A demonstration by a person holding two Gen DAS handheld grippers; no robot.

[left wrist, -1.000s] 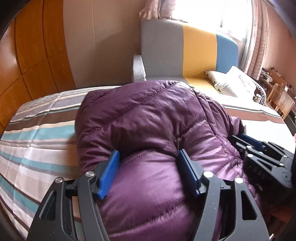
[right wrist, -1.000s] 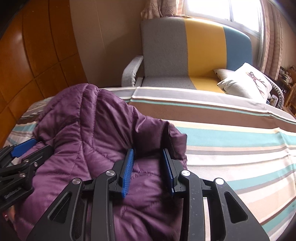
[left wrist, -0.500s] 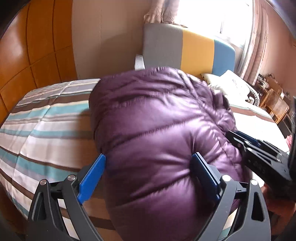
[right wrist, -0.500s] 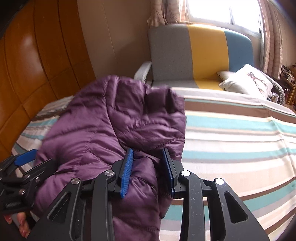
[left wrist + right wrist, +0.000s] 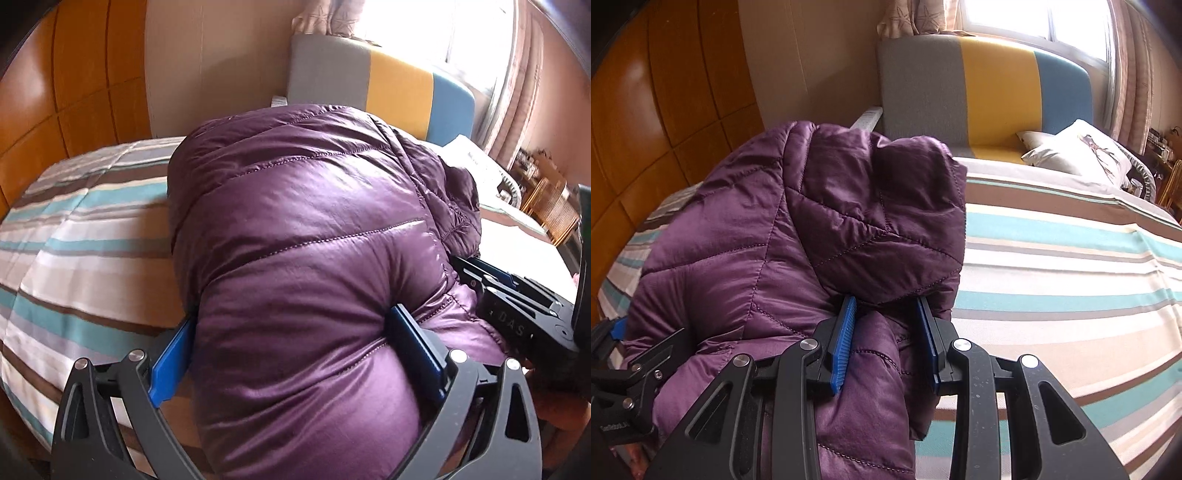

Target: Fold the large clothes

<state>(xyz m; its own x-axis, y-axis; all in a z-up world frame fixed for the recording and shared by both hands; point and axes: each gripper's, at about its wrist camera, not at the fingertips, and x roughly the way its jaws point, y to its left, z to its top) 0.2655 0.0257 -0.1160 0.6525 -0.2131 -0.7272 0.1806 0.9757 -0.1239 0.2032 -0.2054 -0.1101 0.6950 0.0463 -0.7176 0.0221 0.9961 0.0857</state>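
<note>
1. At the far left stood orange-brown wooden wall panels (image 5: 62, 92); below them the bed (image 5: 74, 236) lay under a cover striped in teal, brown and cream.
2. The left claw (image 5: 295, 354) had its blue pads set wide apart, with a thick bulge of the purple quilted jacket (image 5: 314, 221) filling the space between them; the padding pressed against both pads, so the claw gripped the jacket across a broad fold.
3. The jacket was bunched in a puffy heap at the near edge of the bed, with part of it hanging below the claws; its shiny outer shell faced the left wrist camera.
4. In the right wrist view the jacket (image 5: 768, 251) showed diamond stitching and a flap drooping forward over the fingers.
5. The right claw (image 5: 888, 343) was pinched fairly close on a narrower fold of the jacket, blue pads touching fabric on both sides; it sat just beside the left claw, at the jacket's right edge.
6. Behind the bed stood a sofa (image 5: 997, 92) in grey, yellow and blue; a white pillow (image 5: 1082, 155) rested on its right end, near a curtained window (image 5: 1034, 18).
</note>
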